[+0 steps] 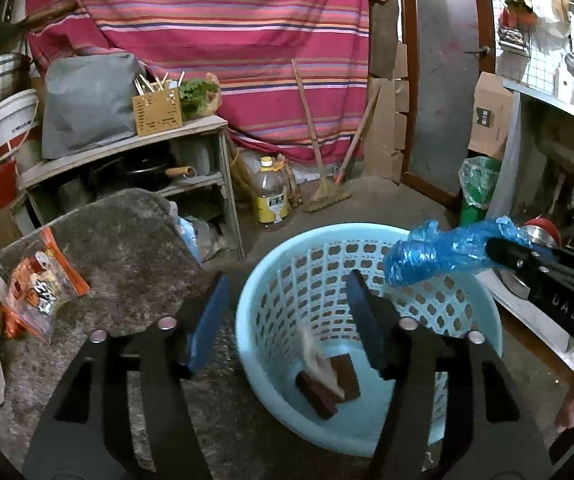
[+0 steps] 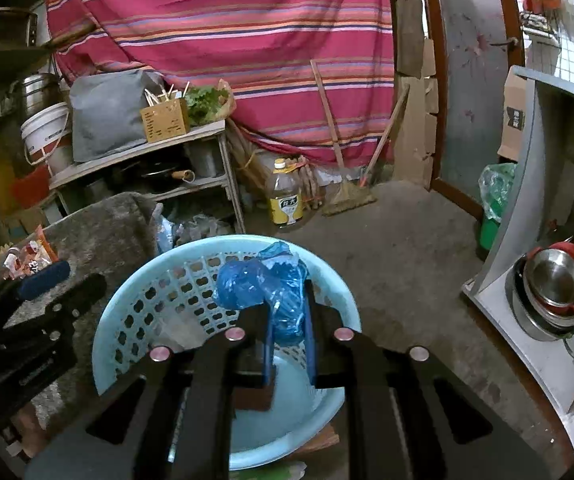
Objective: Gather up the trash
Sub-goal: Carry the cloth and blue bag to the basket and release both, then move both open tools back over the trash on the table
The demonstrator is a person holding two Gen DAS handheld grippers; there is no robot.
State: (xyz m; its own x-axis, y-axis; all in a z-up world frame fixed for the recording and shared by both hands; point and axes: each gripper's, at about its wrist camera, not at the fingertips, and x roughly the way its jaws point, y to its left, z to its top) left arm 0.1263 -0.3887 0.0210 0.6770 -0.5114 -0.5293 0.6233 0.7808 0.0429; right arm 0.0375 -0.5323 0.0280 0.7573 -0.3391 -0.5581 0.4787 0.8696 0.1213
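Left gripper [image 1: 287,320] with fingers spread wide, nothing between them, above the pale blue basket [image 1: 483,320] — inside it a blurred whitish scrap [image 1: 321,364], perhaps paper, over dark blocks. Right gripper [image 2: 287,320] has its fingers clenched on a crumpled blue plastic bag [image 2: 263,284] above the basket rim. Grey carpeted surface [image 1: 127,264] at left carries snack wrappers [image 1: 43,284]; behind — striped cloth [image 1: 207,40], a wooden shelf [image 1: 127,148], concrete floor [image 2: 399,248].
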